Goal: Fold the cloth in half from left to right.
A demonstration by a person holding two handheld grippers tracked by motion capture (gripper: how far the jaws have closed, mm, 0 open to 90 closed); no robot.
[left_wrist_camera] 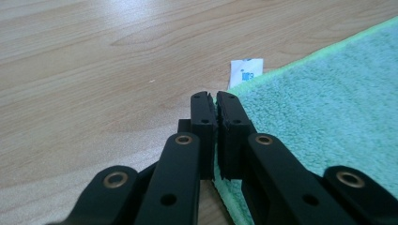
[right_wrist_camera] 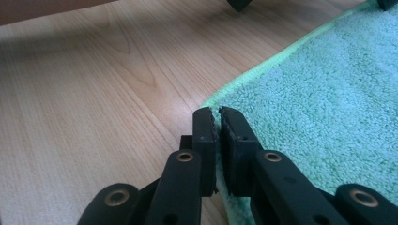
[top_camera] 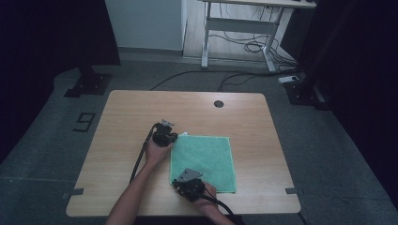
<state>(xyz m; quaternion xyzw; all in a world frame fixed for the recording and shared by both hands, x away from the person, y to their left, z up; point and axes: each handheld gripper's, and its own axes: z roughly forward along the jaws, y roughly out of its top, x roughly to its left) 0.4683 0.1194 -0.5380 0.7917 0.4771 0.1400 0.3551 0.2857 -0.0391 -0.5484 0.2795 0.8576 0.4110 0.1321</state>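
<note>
Tabletop: hand-held grippers (left_wrist_camera: 215, 101) clamping towel (top_camera: 204, 159) edge

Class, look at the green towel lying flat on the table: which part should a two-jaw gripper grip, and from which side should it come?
Probably a corner. The green towel lies flat, so only its thin hemmed edge can slip between jaws, entered low from the left side. The left gripper and right gripper each pinch a left-edge corner that way.

one green towel (top_camera: 202, 161), one white tag (left_wrist_camera: 245, 72), two grippers, one wooden table (top_camera: 131, 122)
</note>
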